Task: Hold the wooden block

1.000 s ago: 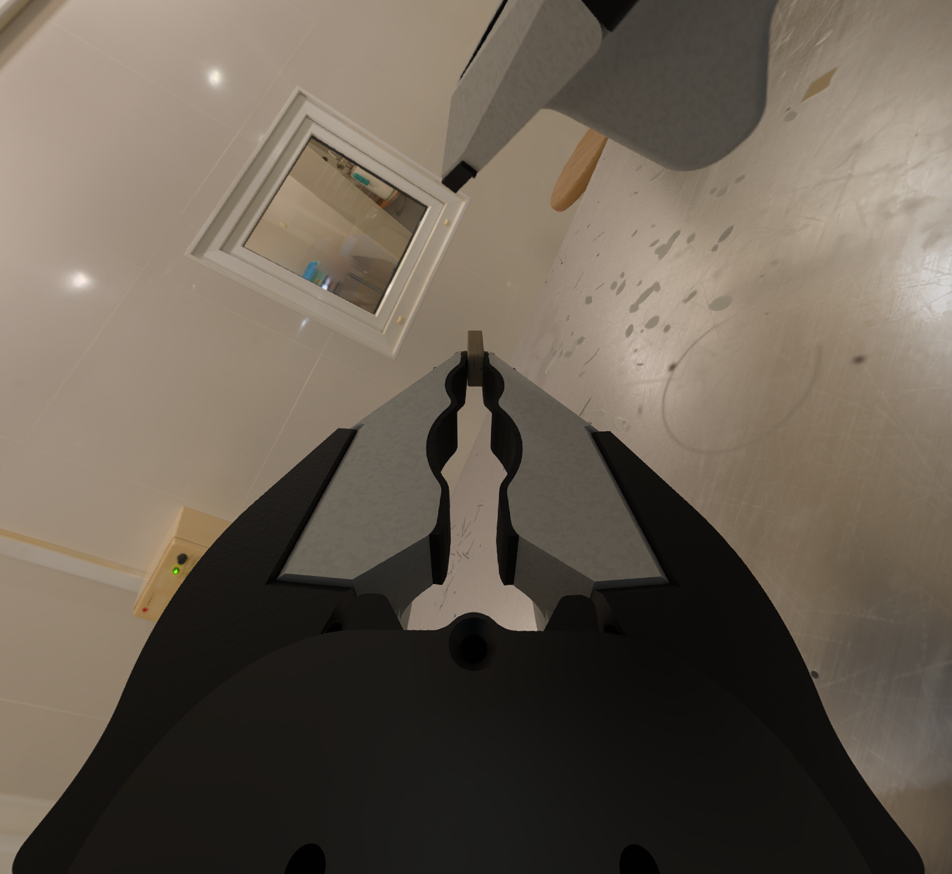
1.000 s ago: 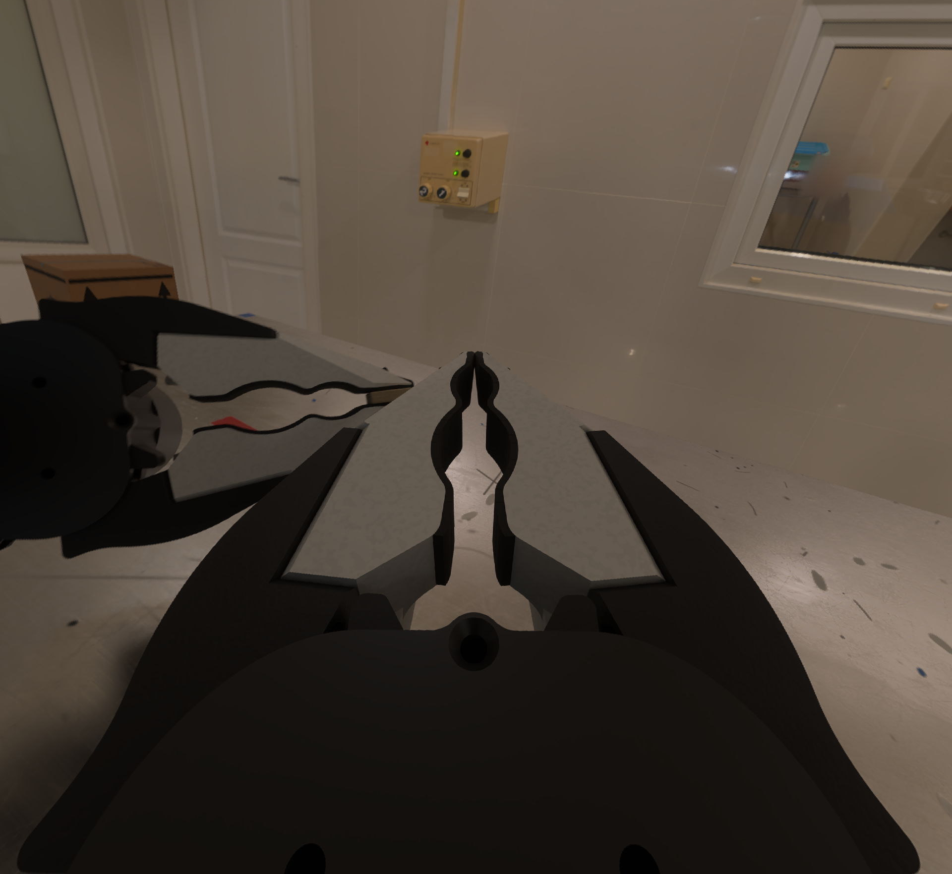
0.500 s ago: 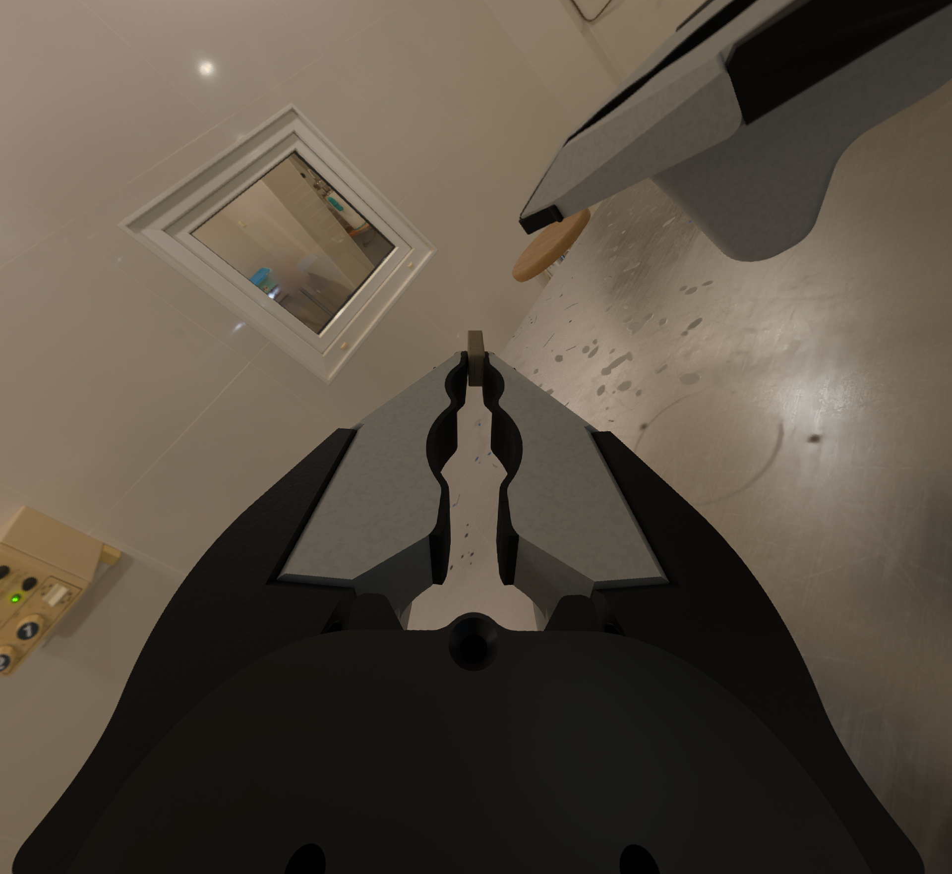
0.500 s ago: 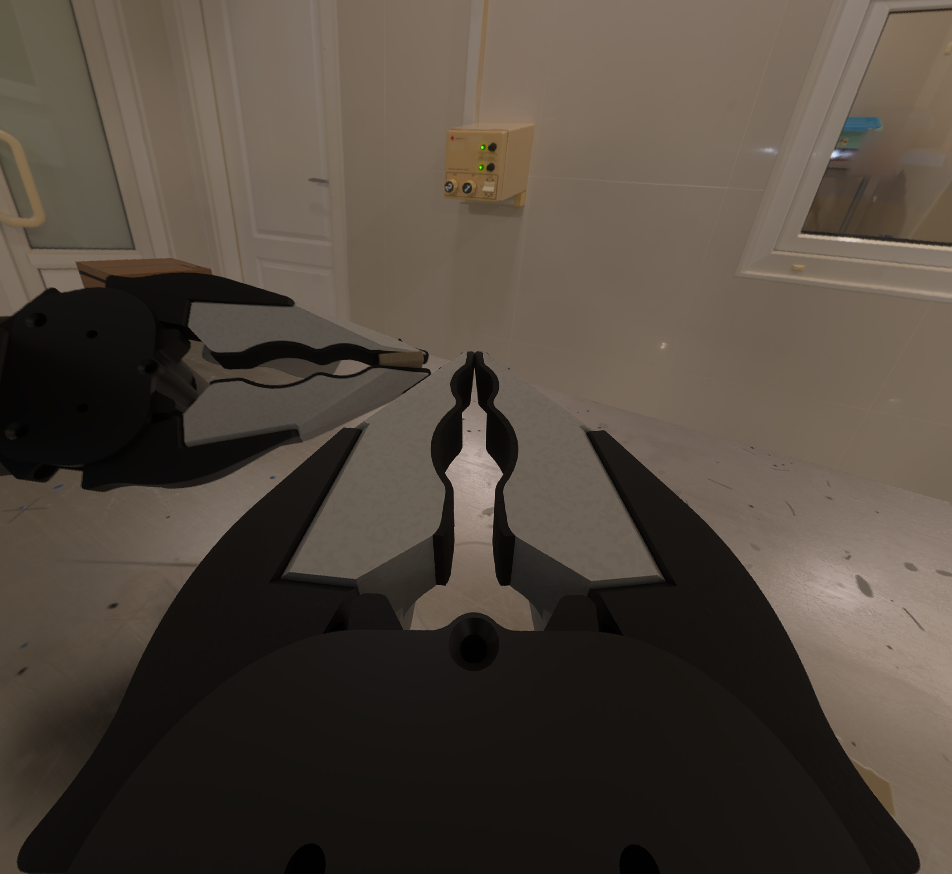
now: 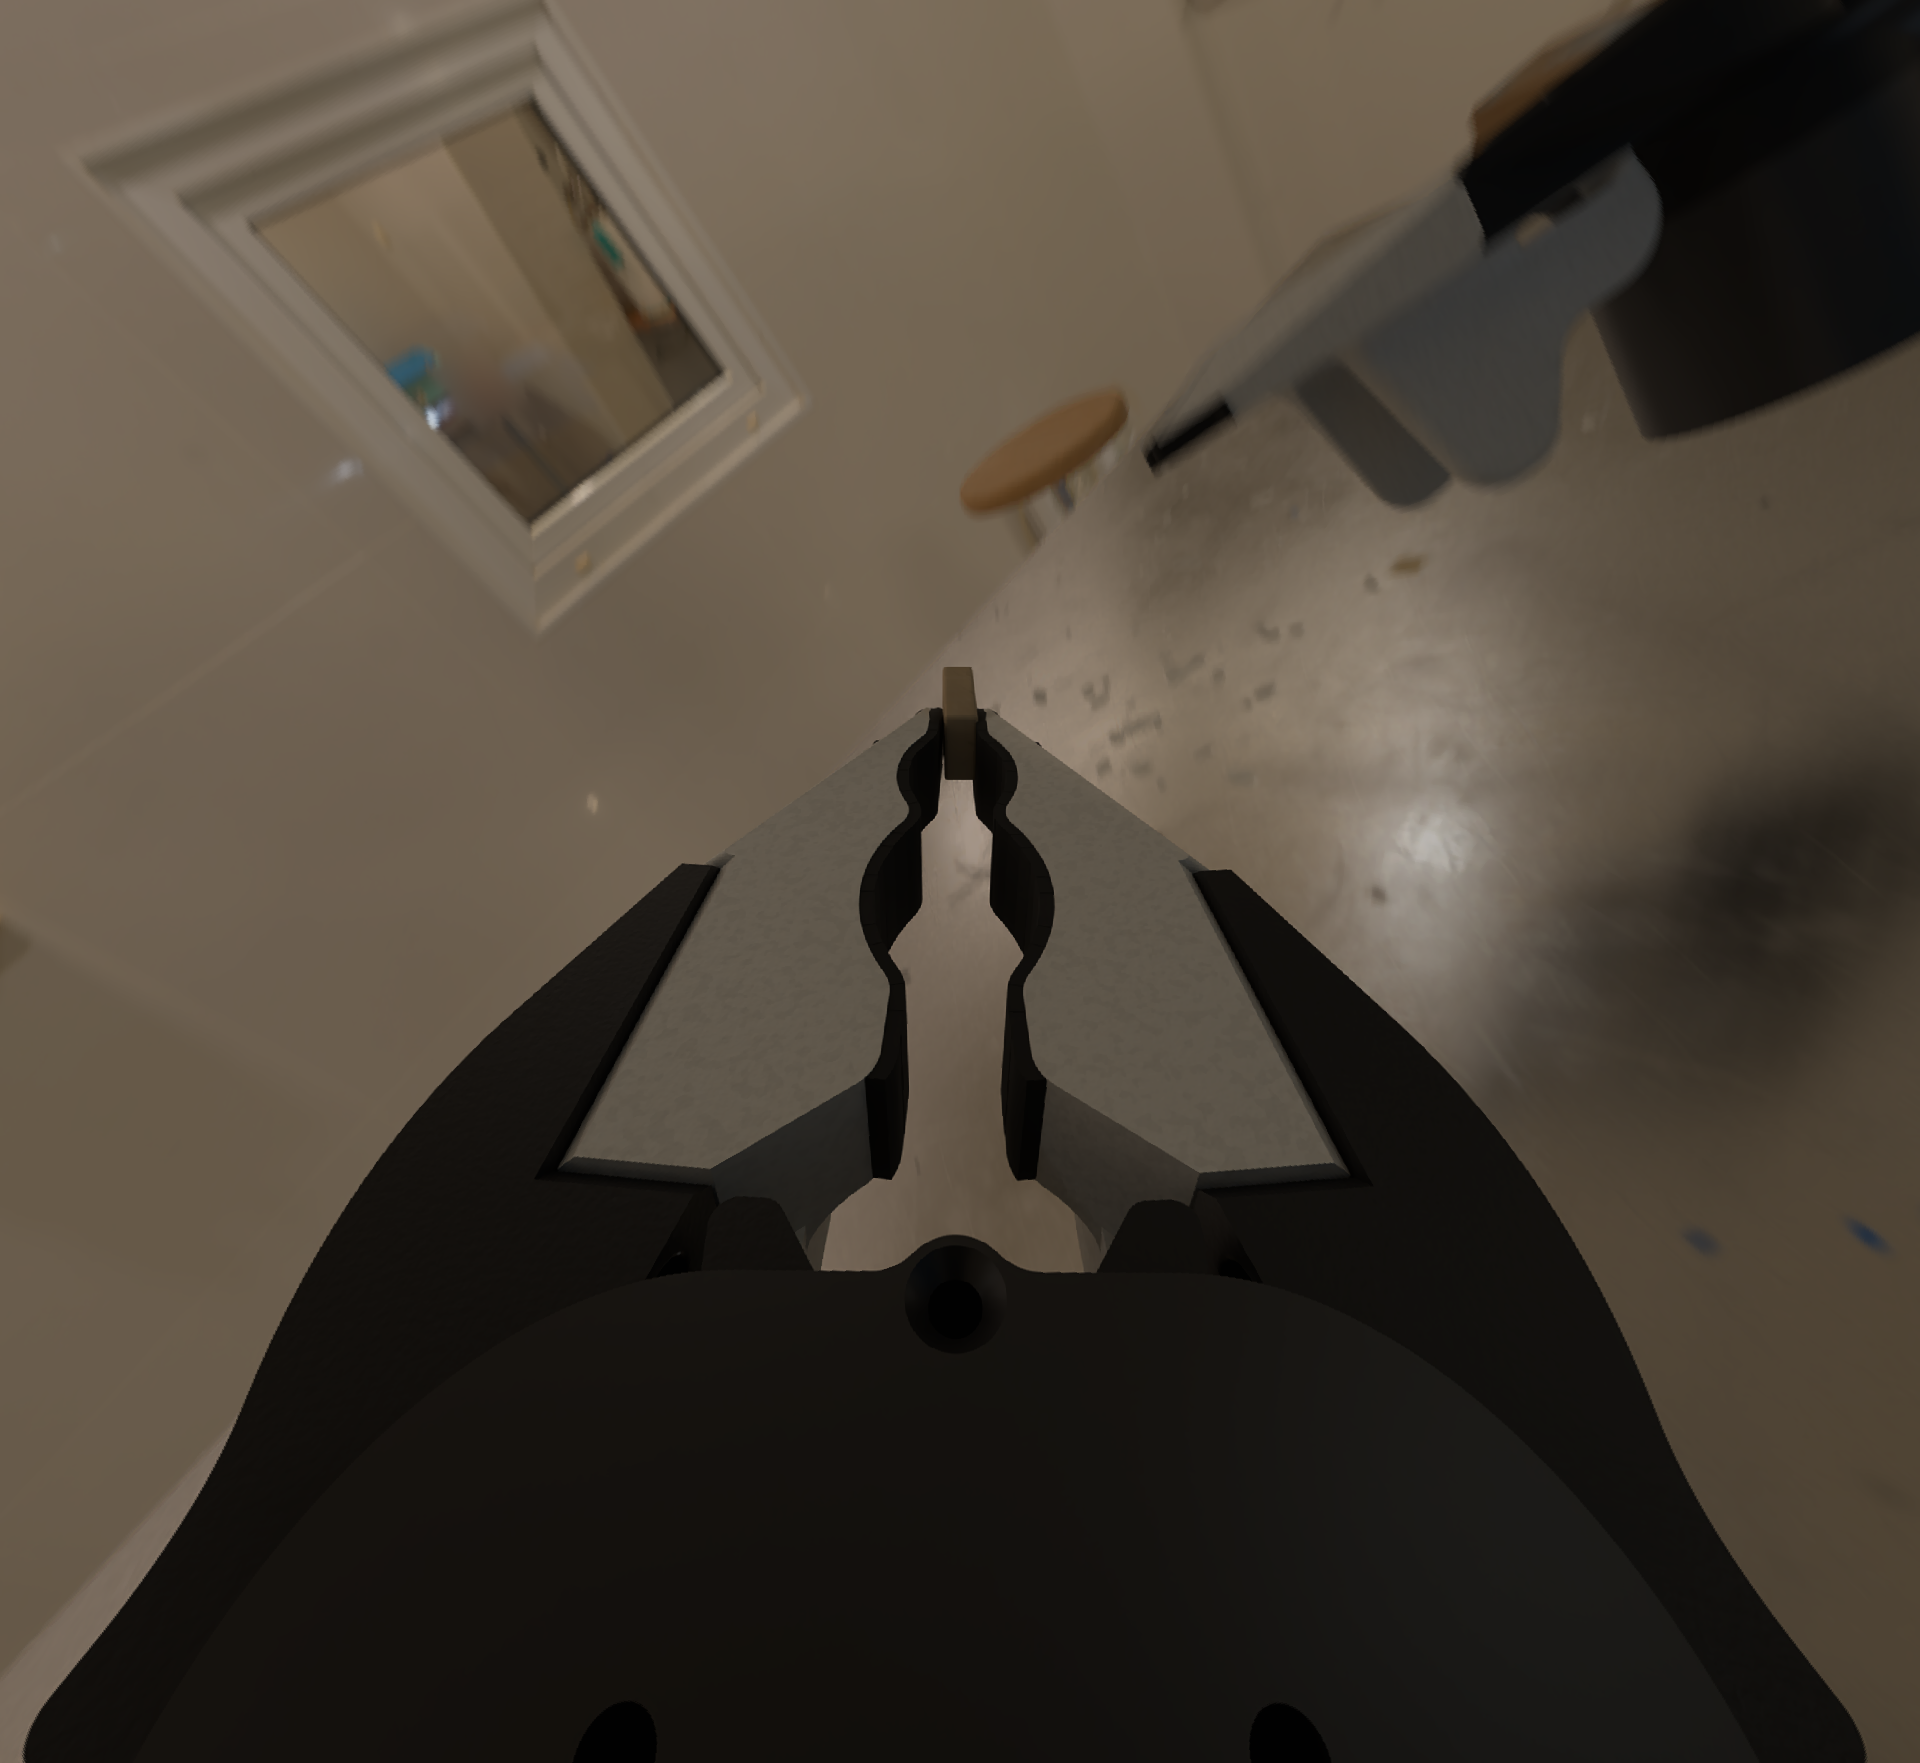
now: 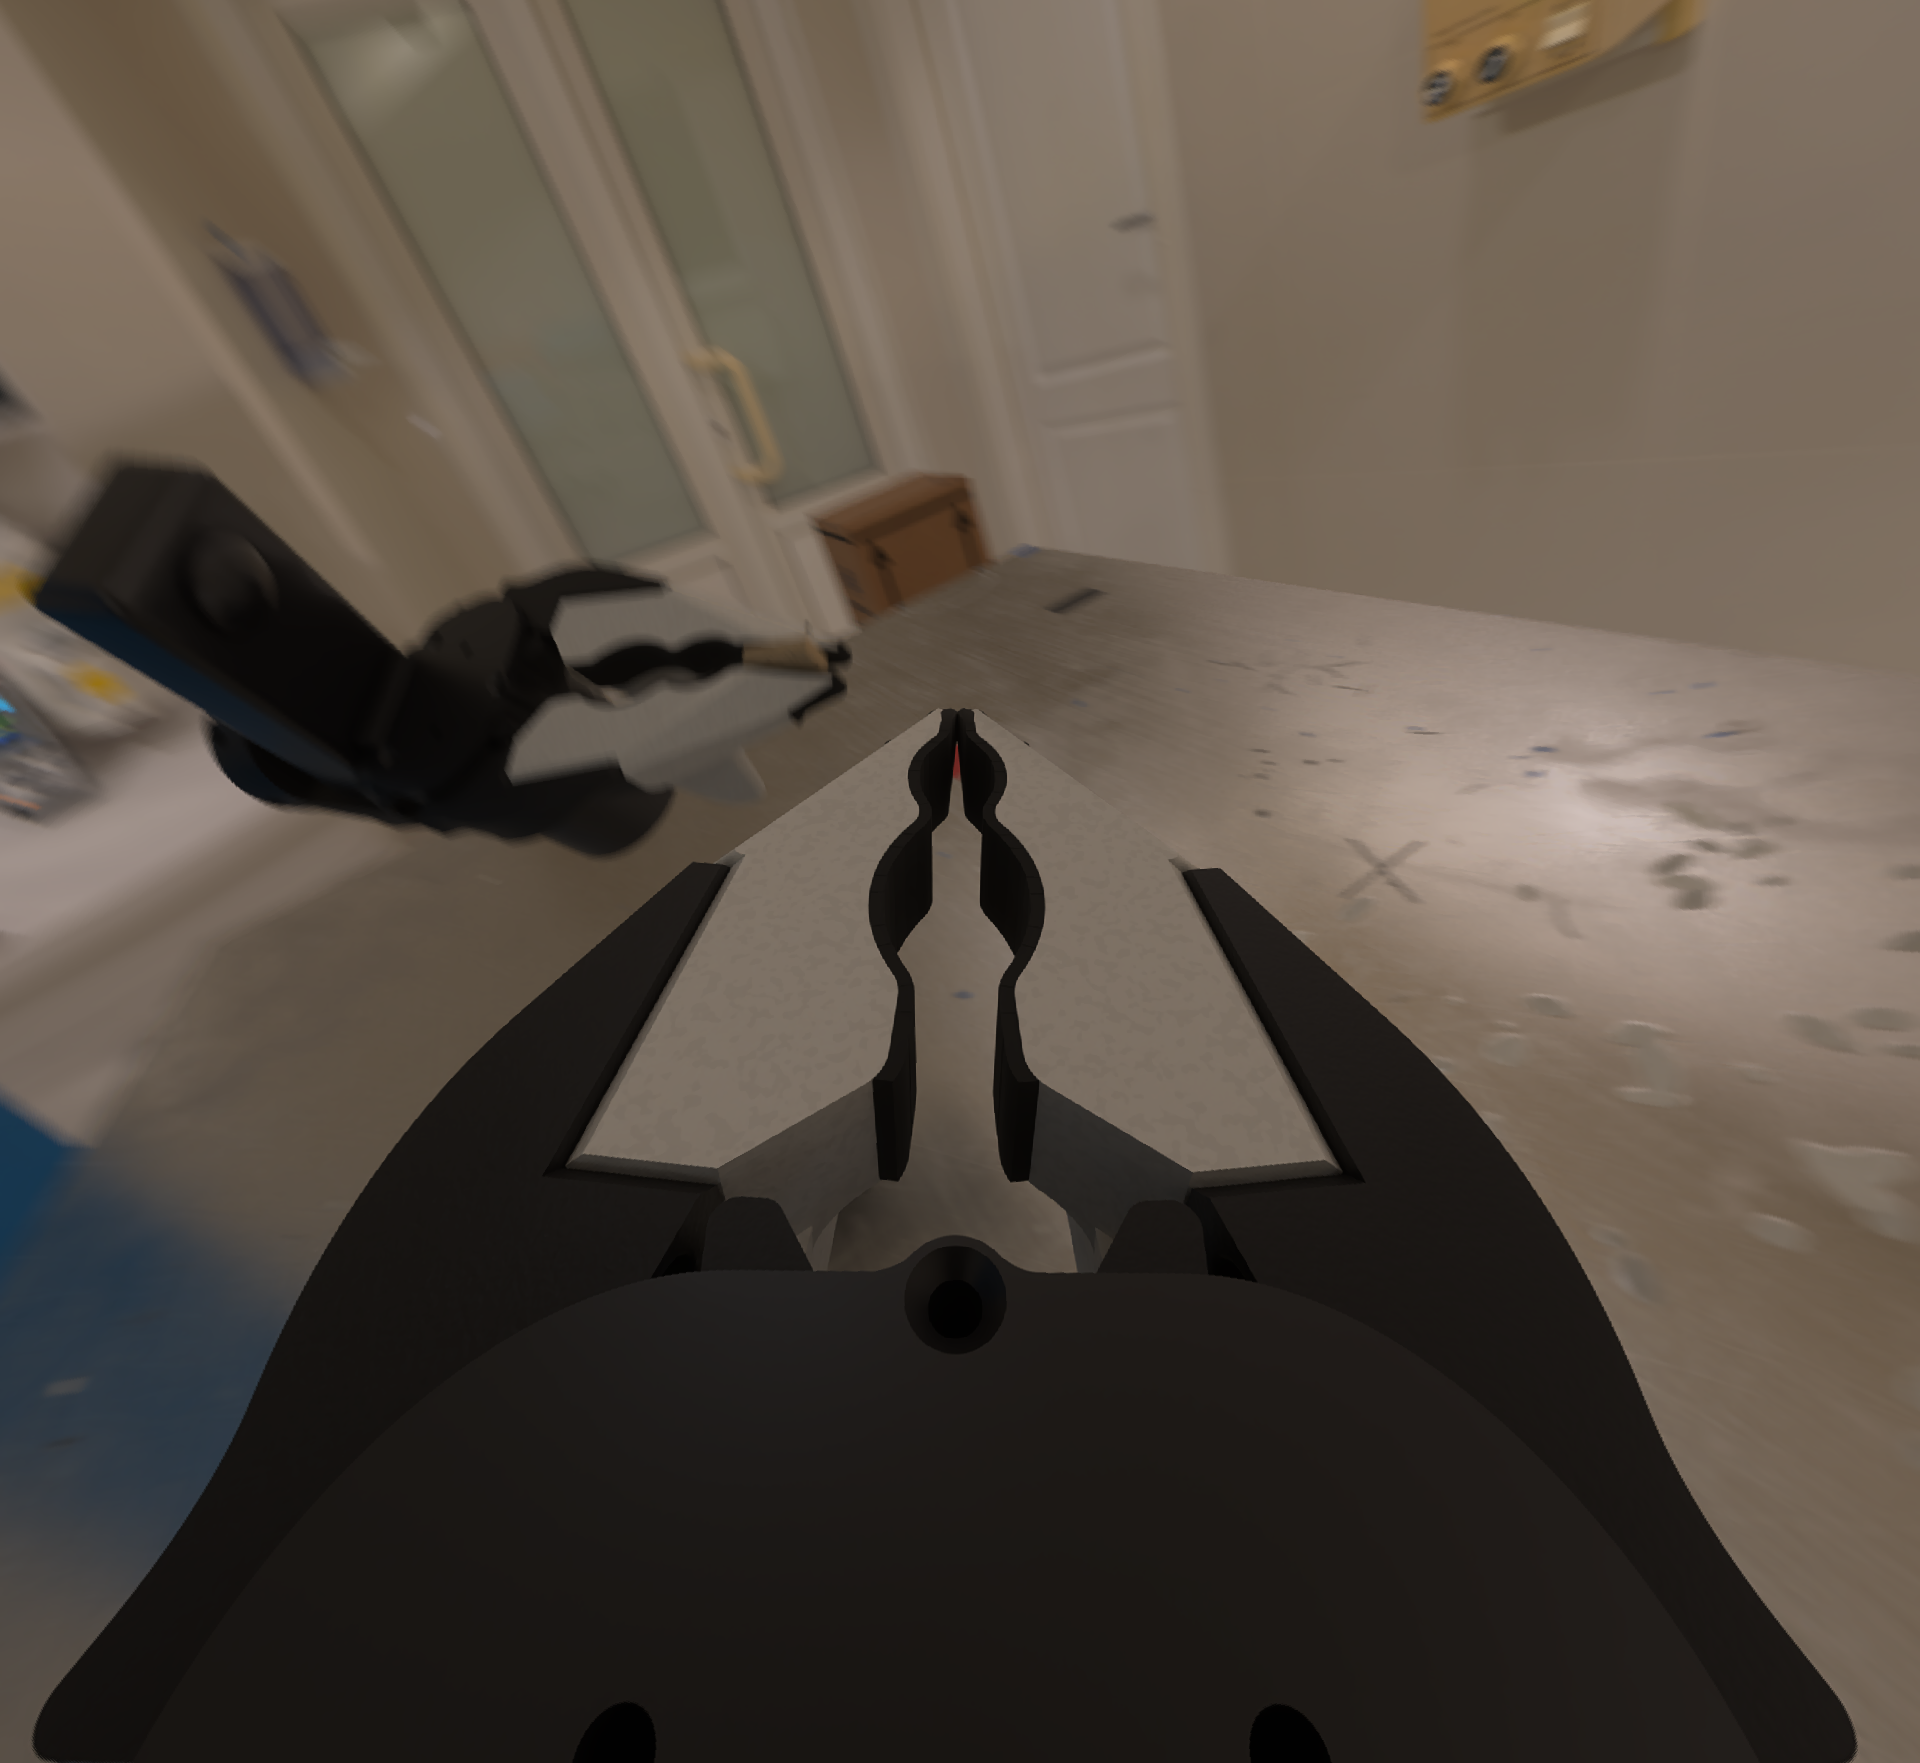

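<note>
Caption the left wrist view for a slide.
Left gripper pinches a small tan wooden block at its fingertips, above a scuffed grey table.

The right gripper [image 5: 1195, 435] was close in front of the left gripper's camera and now sits farther away, up in the corner. The round stool [image 5: 1044, 451] shows more fully. From the right side, the left gripper [image 6: 821, 659] looks smaller and farther off.
</note>
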`<state>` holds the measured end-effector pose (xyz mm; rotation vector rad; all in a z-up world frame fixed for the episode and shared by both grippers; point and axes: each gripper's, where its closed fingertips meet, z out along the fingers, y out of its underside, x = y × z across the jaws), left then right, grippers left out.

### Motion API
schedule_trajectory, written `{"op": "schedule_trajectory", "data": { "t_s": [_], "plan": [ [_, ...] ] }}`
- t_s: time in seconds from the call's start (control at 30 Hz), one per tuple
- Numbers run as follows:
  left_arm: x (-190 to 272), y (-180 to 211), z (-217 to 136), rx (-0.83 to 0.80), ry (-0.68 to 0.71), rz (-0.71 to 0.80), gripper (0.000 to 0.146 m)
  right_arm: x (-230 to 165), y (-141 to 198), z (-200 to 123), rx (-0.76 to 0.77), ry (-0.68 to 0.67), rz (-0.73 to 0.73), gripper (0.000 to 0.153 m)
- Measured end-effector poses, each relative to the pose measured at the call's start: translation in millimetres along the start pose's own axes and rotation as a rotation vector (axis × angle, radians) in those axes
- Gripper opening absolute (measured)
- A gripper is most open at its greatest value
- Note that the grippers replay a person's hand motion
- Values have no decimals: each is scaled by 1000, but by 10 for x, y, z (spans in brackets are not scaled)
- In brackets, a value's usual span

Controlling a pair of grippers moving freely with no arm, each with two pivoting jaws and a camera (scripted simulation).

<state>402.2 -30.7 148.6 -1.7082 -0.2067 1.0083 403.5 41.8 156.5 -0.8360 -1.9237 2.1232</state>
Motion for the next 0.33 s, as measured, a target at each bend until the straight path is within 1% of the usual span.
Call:
{"op": "schedule_trajectory", "data": {
  "t_s": [0.03,0.1,0.13,0.17,0.2,0.23,0.27,0.33],
  "plan": [
    [58,44,-96,-56,-10,6,4,-14,-23,-27,33,-63,70,0],
    [154,195,-307,-207,-32,70,5,-39,-20,-95,84,-180,188,0],
    [196,301,-423,-299,-41,85,4,-51,31,-128,81,-226,234,0],
    [284,447,-539,-399,-10,64,4,-64,105,-159,61,-254,255,0],
    [407,627,-665,-521,56,-2,4,-75,188,-187,38,-269,251,0],
    [539,789,-789,-632,125,-102,4,-83,271,-213,15,-275,233,0],
    [659,901,-892,-696,172,-212,4,-90,333,-237,-3,-277,216,0],
    [851,1026,-1058,-765,248,-393,4,-121,375,-290,8,-296,197,0]
  ]
}}
